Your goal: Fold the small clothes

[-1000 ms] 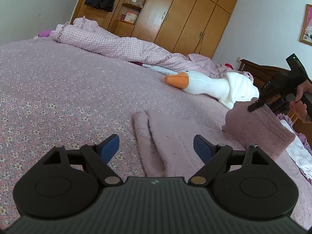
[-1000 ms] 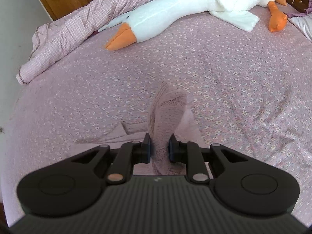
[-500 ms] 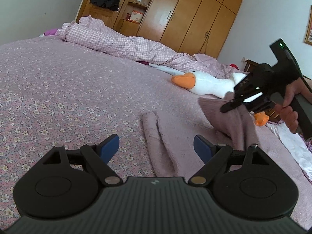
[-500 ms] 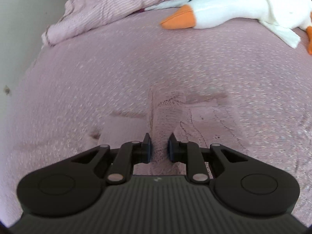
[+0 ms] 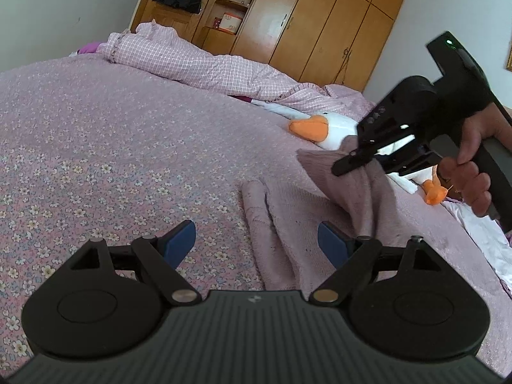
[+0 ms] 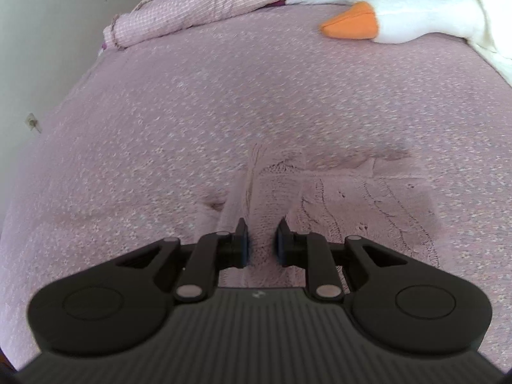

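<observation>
A pale pink knitted garment (image 5: 288, 211) lies on the flowered bedspread (image 5: 96, 147), its left edge rolled into a narrow ridge. My right gripper (image 6: 261, 240) is shut on a lifted flap of that garment (image 6: 352, 198). In the left wrist view, the right gripper (image 5: 344, 166) holds the flap up above the flat part, with cloth hanging below its tip. My left gripper (image 5: 256, 236) is open and low over the garment's near end. One blue pad is over the bedspread and the other over the cloth, with nothing held.
A white plush goose (image 5: 332, 128) with an orange beak lies beyond the garment. A checked pink quilt (image 5: 198, 67) is bunched along the far side of the bed. White clothing (image 5: 480, 233) lies at the right edge. A hand (image 5: 470, 172) holds the right gripper's handle. Wooden wardrobes (image 5: 320, 16) line the back wall.
The right gripper has carried the garment's flap up and leftward over the flat part. The left gripper stays open in about the same place.
</observation>
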Action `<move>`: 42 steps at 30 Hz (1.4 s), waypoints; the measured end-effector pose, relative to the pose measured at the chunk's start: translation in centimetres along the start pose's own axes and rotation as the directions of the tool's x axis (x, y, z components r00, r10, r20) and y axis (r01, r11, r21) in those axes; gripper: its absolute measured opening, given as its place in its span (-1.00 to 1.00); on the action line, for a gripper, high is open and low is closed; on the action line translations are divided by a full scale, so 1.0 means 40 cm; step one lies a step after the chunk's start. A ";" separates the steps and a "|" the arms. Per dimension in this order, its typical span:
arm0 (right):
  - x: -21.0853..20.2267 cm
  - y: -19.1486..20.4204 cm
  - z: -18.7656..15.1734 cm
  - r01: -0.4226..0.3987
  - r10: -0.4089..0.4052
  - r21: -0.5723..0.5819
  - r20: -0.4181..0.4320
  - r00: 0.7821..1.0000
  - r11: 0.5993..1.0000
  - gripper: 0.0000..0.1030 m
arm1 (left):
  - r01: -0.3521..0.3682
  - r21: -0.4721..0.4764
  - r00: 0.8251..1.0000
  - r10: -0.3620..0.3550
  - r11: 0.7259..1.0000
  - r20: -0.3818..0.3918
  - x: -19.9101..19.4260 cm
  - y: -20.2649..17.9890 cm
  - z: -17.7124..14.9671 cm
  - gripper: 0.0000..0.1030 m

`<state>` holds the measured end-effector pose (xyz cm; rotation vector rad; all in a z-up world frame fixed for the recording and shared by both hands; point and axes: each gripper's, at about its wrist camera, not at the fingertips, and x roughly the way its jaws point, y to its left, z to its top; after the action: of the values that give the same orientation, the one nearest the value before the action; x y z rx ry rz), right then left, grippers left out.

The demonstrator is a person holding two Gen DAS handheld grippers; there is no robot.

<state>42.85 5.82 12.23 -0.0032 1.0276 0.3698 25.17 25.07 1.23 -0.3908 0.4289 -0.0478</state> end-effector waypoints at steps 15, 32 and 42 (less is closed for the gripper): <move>0.117 0.078 -0.047 -0.019 0.019 -0.016 -0.015 1.000 1.000 -0.45 | -0.014 0.002 1.000 0.014 1.000 -0.010 -0.004 0.001 0.001 0.71; -0.149 0.043 -0.389 0.029 0.175 -0.680 0.229 0.957 0.732 -0.05 | -0.037 -0.030 0.999 0.035 0.999 -0.039 -0.002 0.015 -0.005 0.72; -0.037 0.119 -0.530 0.192 0.127 -0.868 0.277 0.952 0.458 -0.17 | -0.022 -0.014 0.998 0.021 1.000 -0.056 -0.019 0.010 -0.016 0.72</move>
<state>23.05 6.16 3.19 -0.9203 0.4043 0.8284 24.21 25.31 0.84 -0.3996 0.4891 -0.0348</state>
